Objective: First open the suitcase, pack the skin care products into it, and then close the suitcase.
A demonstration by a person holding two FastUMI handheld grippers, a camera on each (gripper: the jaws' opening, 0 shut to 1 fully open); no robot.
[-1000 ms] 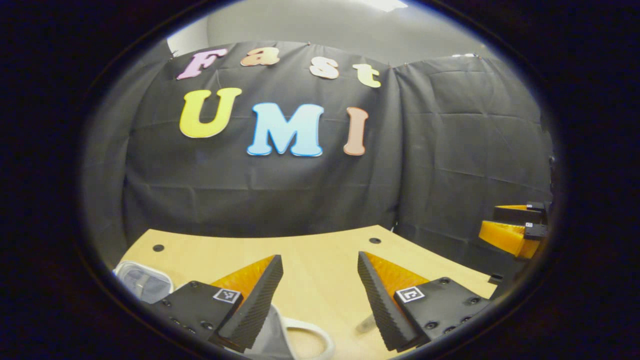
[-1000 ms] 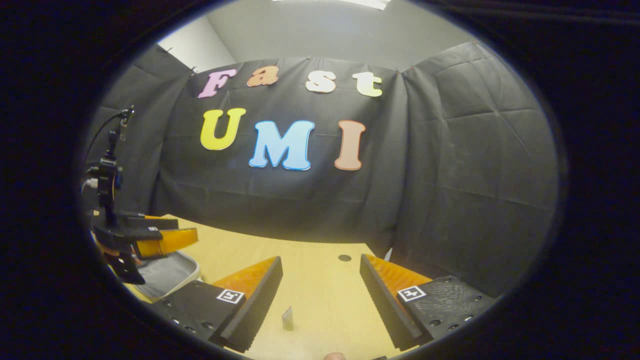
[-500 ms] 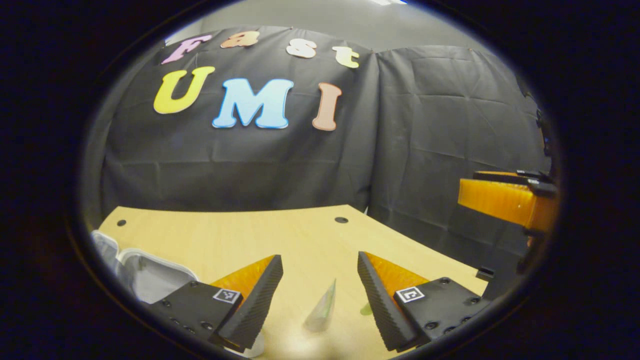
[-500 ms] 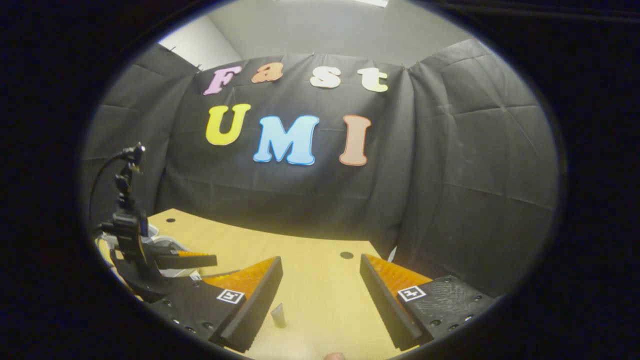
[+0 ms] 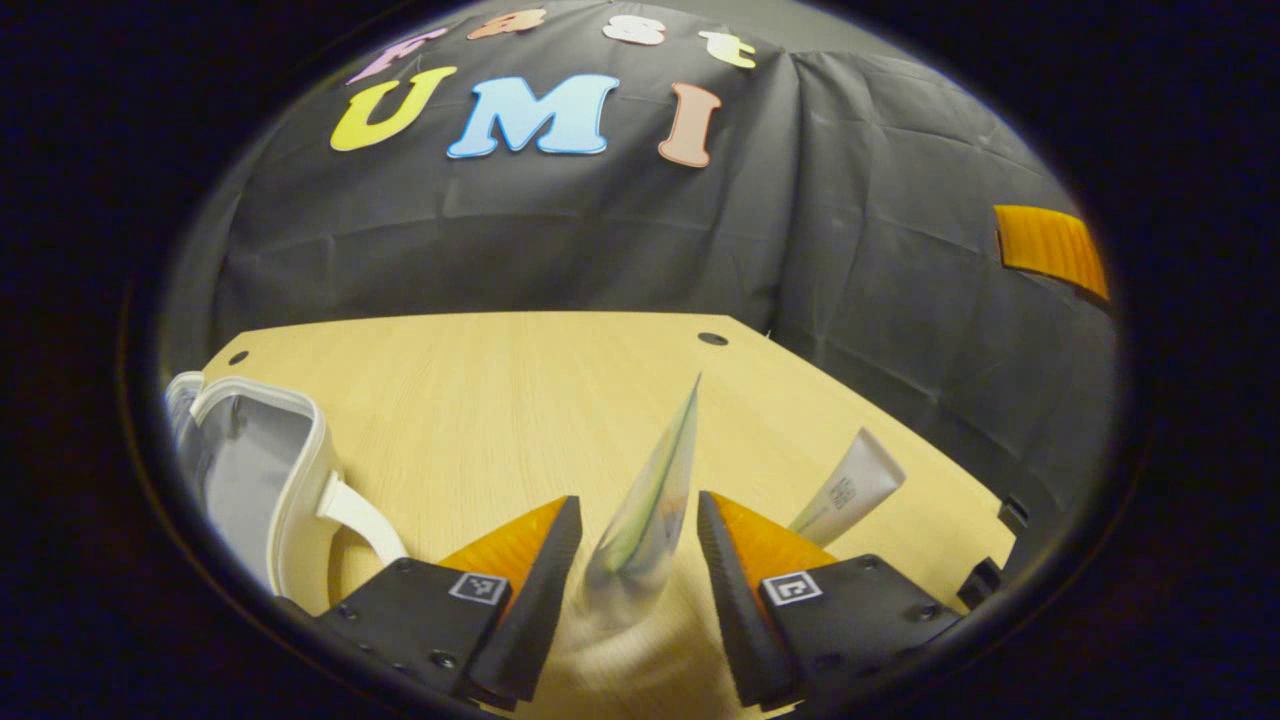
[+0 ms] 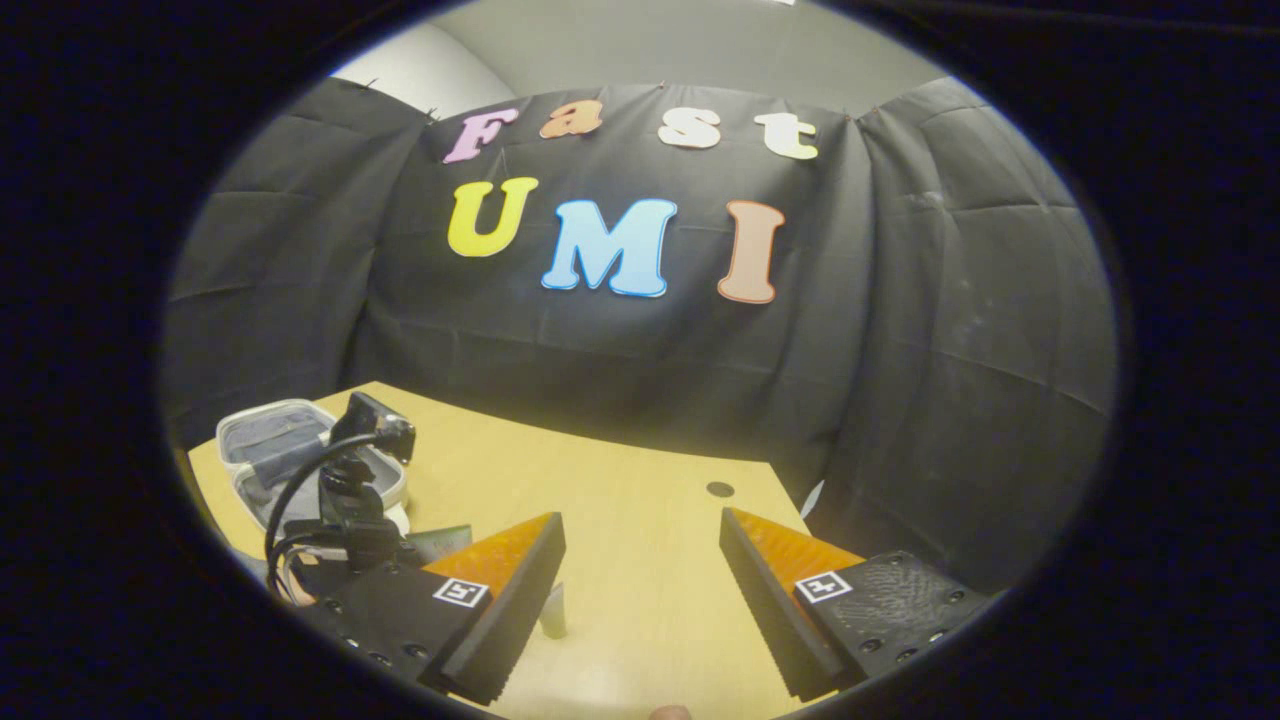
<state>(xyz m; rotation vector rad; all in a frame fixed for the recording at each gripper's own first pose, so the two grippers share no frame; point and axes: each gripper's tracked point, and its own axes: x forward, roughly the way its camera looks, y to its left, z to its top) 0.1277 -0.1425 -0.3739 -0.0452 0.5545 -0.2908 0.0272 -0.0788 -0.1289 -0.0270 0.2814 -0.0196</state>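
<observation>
The small white suitcase (image 5: 260,470) lies open at the left of the wooden table (image 5: 500,390), its grey lining showing. A green-and-white skin care tube (image 5: 650,490) lies between the fingers of my left gripper (image 5: 638,545). The jaws have narrowed around it, with thin gaps still at both sides. A second, white tube (image 5: 850,490) lies just to its right. In the right gripper view, my right gripper (image 6: 640,585) hangs open over the table (image 6: 640,500) with nothing between its fingers. The left gripper's body (image 6: 350,500) with its cable is at the left, before the suitcase (image 6: 250,440).
A grey tube end (image 6: 553,620) shows by my right gripper's left finger. The black cloth wall stands close behind the table's far and right edges. Round holes (image 5: 712,338) mark the table's far corners. A finger of the right gripper (image 5: 1050,250) hangs high at the right.
My left gripper has dropped and tilted down toward the table, bringing the green-and-white tube between its fingers, and its jaws have narrowed. The right gripper has turned slightly left and stayed open.
</observation>
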